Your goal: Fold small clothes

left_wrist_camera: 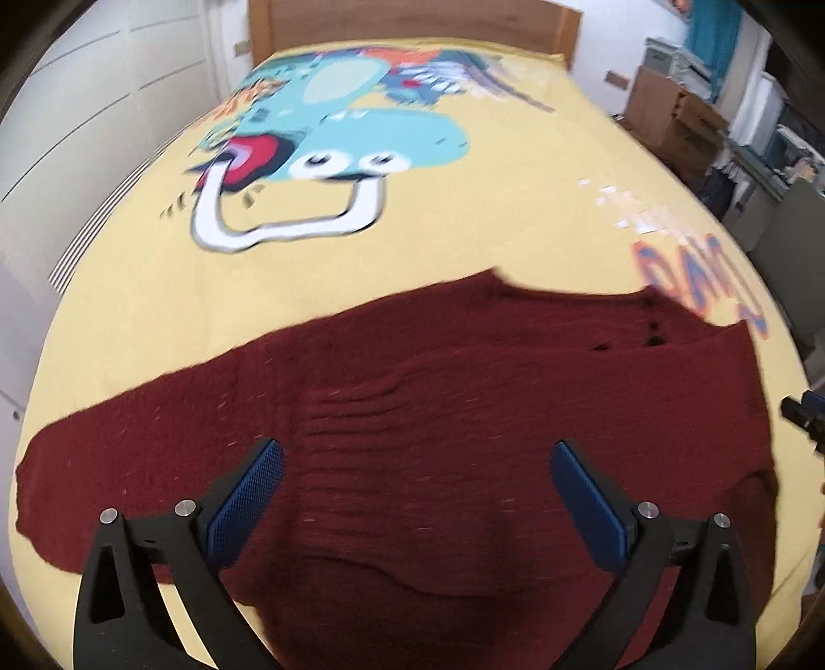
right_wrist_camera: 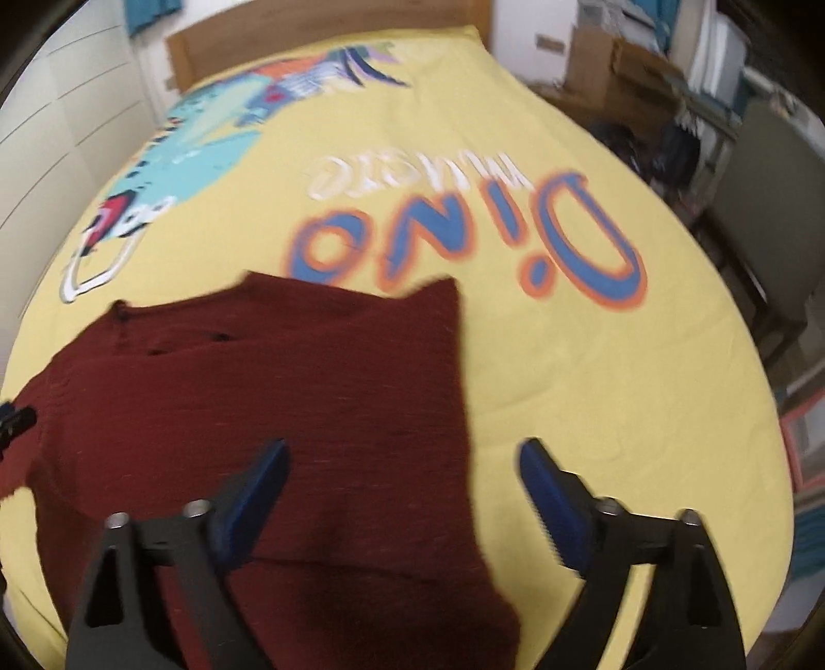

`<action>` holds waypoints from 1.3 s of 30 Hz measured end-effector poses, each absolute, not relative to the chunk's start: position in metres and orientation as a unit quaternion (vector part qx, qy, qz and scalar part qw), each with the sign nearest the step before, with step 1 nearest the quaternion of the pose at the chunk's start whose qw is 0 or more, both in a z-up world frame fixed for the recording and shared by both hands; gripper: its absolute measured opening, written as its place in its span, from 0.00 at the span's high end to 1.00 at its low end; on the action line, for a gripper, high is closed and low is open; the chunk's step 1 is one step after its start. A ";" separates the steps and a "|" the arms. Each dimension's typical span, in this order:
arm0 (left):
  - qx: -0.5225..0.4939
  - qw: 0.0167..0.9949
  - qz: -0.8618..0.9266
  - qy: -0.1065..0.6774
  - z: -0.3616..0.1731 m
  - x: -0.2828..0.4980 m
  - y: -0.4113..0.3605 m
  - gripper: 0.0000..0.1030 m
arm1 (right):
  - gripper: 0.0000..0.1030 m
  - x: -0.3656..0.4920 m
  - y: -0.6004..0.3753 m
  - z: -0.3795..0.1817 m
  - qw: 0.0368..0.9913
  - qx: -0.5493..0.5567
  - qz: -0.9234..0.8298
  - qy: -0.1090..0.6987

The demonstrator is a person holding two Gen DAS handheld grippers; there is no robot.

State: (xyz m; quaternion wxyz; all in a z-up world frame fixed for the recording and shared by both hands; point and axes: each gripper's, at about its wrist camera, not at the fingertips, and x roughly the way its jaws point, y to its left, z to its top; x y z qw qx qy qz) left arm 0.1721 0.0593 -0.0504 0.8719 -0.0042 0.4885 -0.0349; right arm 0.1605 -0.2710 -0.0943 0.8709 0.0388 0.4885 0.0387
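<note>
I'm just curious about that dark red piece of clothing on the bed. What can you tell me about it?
The sweater is dark red, in a ribbed knit that looks woolly. It lies flat on the yellow bedspread, one sleeve stretched out sideways, a few small dark buttons near the far edge. It looks partly folded. Both grippers hang open above it, and nothing seems to touch it but the bedspread.

A bed with a yellow cartoon-dinosaur bedspread (left_wrist_camera: 515,216) and wooden headboard (left_wrist_camera: 412,20) stands between white panelled wardrobe doors (left_wrist_camera: 103,93) and cardboard boxes (left_wrist_camera: 665,111) stacked by cluttered shelves (right_wrist_camera: 722,46).
</note>
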 end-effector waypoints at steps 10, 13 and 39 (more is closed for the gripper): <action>0.001 0.858 -0.050 0.511 -0.090 0.163 0.012 0.01 | 0.00 0.154 -0.172 -0.100 0.882 -0.003 0.079 0.464; 0.017 0.853 -0.038 0.521 -0.109 0.164 0.011 0.01 | 0.00 0.153 -0.156 -0.116 0.874 -0.008 0.085 0.478; 0.028 0.852 -0.018 0.522 -0.138 0.150 0.040 0.01 | 0.00 0.162 -0.204 -0.174 0.849 0.020 0.054 0.526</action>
